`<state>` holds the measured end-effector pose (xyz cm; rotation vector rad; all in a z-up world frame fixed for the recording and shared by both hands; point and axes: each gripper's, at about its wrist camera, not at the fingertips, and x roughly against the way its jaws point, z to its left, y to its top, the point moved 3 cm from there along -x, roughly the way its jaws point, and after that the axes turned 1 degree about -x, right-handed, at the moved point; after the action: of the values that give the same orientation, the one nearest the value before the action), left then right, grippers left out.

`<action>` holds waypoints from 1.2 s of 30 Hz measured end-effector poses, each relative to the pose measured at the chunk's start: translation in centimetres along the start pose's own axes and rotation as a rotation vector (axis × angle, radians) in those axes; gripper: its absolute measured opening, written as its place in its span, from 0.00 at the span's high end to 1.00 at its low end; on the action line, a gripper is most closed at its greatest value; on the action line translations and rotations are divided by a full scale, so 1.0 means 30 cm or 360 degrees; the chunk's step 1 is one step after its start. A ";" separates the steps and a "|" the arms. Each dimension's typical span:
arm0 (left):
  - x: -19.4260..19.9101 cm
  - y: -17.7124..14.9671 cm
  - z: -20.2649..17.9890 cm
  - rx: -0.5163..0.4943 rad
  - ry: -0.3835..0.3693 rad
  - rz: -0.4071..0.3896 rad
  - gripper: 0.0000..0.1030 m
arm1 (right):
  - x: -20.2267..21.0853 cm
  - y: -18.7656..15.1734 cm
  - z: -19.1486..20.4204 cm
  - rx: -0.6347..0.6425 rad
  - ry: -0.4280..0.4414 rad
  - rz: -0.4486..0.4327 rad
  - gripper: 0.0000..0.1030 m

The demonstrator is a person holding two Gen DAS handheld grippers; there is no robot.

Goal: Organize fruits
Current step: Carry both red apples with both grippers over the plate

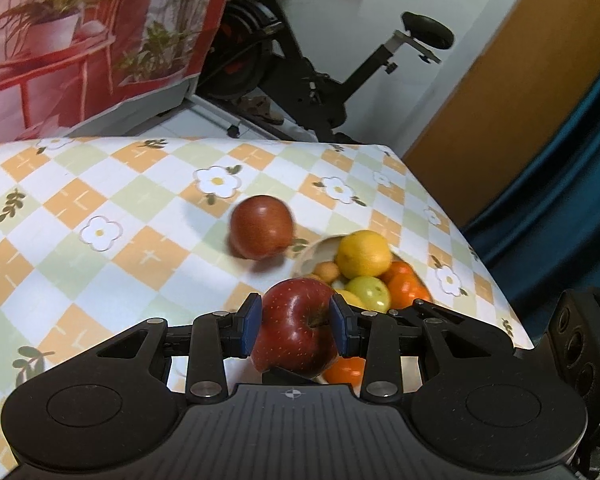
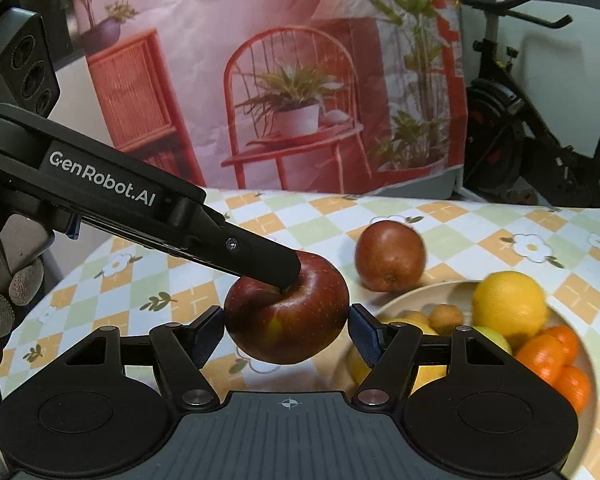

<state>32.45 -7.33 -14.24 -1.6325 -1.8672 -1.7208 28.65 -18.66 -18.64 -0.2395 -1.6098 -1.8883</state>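
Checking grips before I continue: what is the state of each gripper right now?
Left gripper: shut on the shiny dark-red round apple.
Right gripper: open; its pads flank that apple without gripping.

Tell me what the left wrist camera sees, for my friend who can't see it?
The left gripper holds a red apple between its blue-padded fingers, above a checked flower tablecloth. Behind it, a second red apple sits on the cloth beside a bowl of yellow, green and orange fruit.
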 end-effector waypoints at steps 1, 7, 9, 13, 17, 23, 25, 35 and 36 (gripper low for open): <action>0.002 0.000 -0.024 -0.0014 -0.0008 0.0001 0.62 | 0.025 -0.007 -0.008 -0.0001 -0.0008 -0.0023 0.38; -0.028 -0.022 -0.167 -0.0146 -0.0035 0.0055 0.62 | 0.159 -0.065 -0.090 -0.0056 -0.0053 -0.0093 0.38; -0.046 -0.030 -0.206 -0.0166 -0.0066 0.0078 0.62 | 0.197 -0.090 -0.116 -0.0060 -0.0080 -0.0108 0.38; -0.093 -0.047 -0.286 -0.0228 -0.0098 0.0130 0.62 | 0.258 -0.134 -0.185 -0.0133 -0.0119 -0.0115 0.38; -0.134 -0.062 -0.344 -0.0279 -0.0101 0.0169 0.62 | 0.293 -0.170 -0.242 -0.0180 -0.0158 -0.0116 0.38; -0.166 -0.074 -0.350 -0.0281 -0.0081 0.0213 0.62 | 0.282 -0.195 -0.282 -0.0222 -0.0150 -0.0086 0.38; -0.177 -0.069 -0.346 -0.0274 -0.0070 0.0221 0.62 | 0.272 -0.196 -0.284 -0.0216 -0.0145 -0.0077 0.38; -0.206 -0.054 -0.319 -0.0228 -0.0044 0.0246 0.61 | 0.221 -0.190 -0.273 -0.0154 -0.0143 -0.0049 0.38; -0.208 -0.054 -0.318 -0.0226 -0.0040 0.0246 0.61 | 0.217 -0.188 -0.270 -0.0139 -0.0145 -0.0045 0.38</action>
<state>28.68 -18.00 -16.28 -1.8051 -1.6132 -1.8115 22.46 -28.22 -21.78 -0.3461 -1.5996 -1.9976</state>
